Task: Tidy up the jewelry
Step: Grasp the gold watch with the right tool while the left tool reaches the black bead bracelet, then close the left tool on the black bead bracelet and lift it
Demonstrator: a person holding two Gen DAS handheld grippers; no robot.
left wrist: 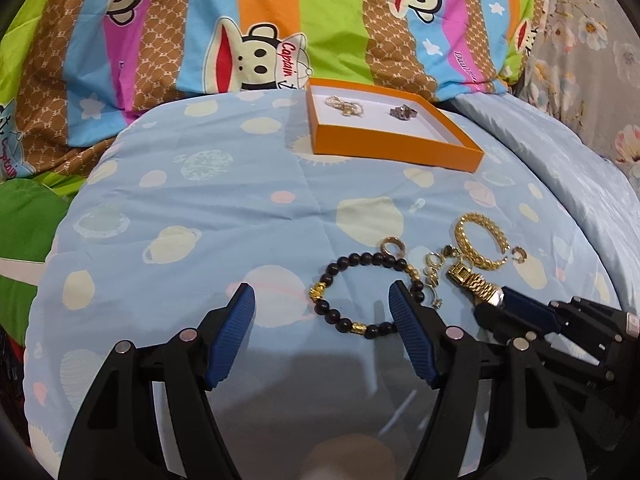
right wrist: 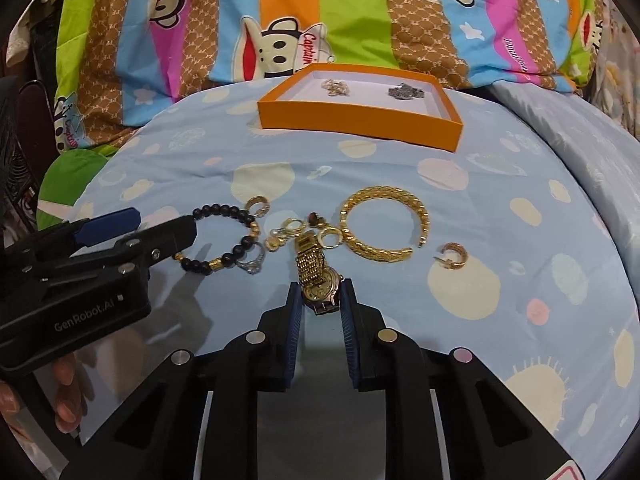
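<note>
Both fisheye views are evenly and fairly brightly lit from overhead, with saturated colours. Straight lines bow outward, and black vignette fills the corners of each frame. The pale blue planet-print quilt (left wrist: 200, 216) carries soft grey shadows at lower centre, beneath the black gripper bodies. The braided gold bangle (right wrist: 384, 226) shows small glints. Fine detail softens toward the edges; the centre stays reasonably sharp.

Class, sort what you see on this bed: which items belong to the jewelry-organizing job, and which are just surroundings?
Job items:
- orange cardboard tray
- gold metal-band wristwatch, between the right gripper fingers
- braided gold cuff bangle
- black bead bracelet with gold charms
- small gold hoop earring
- open left gripper

Surroundings:
- light blue planet-print quilt
- striped cartoon monkey blanket
</note>
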